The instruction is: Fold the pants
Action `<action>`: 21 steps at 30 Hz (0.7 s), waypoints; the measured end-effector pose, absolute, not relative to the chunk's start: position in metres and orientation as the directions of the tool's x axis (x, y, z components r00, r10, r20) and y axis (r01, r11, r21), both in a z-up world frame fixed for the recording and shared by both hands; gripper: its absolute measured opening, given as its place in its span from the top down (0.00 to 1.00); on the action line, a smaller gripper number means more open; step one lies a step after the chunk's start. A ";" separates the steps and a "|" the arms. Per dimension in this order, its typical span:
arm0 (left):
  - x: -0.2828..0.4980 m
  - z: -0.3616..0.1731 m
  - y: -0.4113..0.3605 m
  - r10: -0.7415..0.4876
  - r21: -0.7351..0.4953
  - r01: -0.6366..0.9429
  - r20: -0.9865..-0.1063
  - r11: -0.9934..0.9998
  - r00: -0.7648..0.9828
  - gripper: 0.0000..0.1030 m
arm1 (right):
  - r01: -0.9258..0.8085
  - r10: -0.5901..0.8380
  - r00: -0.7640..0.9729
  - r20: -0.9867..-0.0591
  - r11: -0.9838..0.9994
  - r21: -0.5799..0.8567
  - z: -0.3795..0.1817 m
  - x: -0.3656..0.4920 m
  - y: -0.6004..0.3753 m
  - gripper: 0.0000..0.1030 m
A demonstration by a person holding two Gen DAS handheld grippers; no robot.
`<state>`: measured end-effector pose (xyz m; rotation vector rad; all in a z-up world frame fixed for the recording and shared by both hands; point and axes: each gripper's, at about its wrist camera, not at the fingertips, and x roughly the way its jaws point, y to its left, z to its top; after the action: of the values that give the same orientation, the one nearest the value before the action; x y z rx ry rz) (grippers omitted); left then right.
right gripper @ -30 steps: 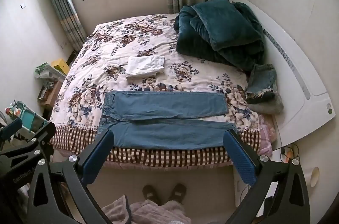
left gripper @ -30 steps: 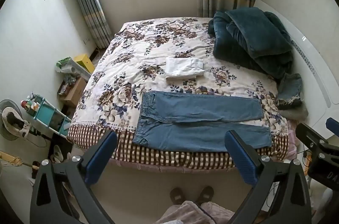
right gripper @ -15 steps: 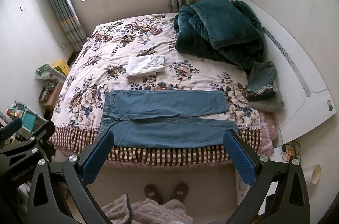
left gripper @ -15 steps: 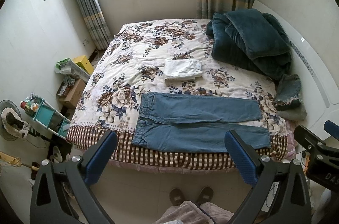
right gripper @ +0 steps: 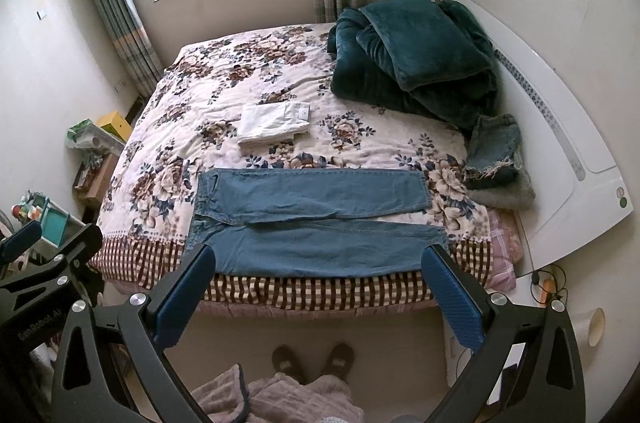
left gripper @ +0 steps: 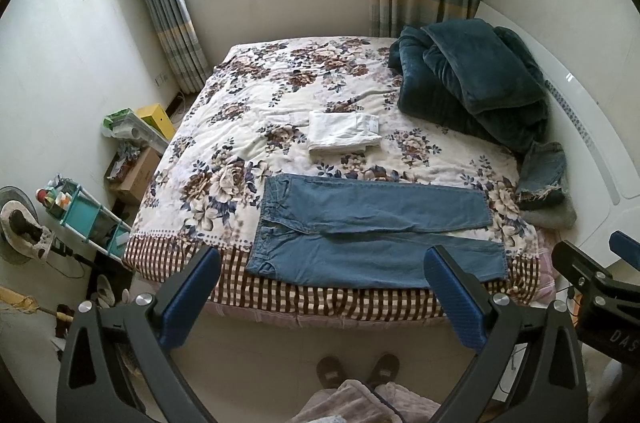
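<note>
Blue jeans (left gripper: 368, 235) (right gripper: 312, 227) lie flat across the near edge of the bed, waistband to the left, both legs stretched to the right, one leg slightly over the other. My left gripper (left gripper: 320, 265) hangs open above the floor in front of the bed, nothing between its blue pads. My right gripper (right gripper: 318, 263) is also open and empty, held at the same height before the bed. Neither touches the jeans. The right gripper's body shows at the right edge of the left wrist view.
A folded white garment (left gripper: 344, 133) lies mid-bed on the floral cover (right gripper: 168, 151). A dark teal blanket pile (left gripper: 472, 83) and folded denim on a grey cloth (right gripper: 496, 159) sit by the white headboard (right gripper: 560, 127). A person's slippers (left gripper: 356, 371) stand below. A teal shelf (left gripper: 88, 219) and boxes line the left wall.
Both views have drifted slightly, the bed sitting a little lower in frame than a second ago. The jeans and grippers' opening are unchanged.
</note>
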<state>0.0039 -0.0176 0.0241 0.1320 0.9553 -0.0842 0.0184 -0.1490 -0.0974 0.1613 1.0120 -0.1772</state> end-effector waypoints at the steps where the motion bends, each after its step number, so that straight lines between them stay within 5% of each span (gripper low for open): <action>1: 0.003 0.024 -0.017 -0.014 0.074 0.130 -0.818 0.989 0.575 0.00 | 0.221 -0.073 0.518 -0.852 0.974 0.051 -0.097 0.017 -0.149 0.00; 21: 0.002 0.024 -0.013 -0.023 0.060 0.126 -0.819 0.990 0.574 0.00 | 0.220 -0.073 0.517 -0.853 0.974 0.050 -0.097 0.016 -0.148 0.00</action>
<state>0.0019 -0.0133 0.0239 0.1164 0.9560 -0.0875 0.0160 -0.1483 -0.0972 0.1590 1.0137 -0.1768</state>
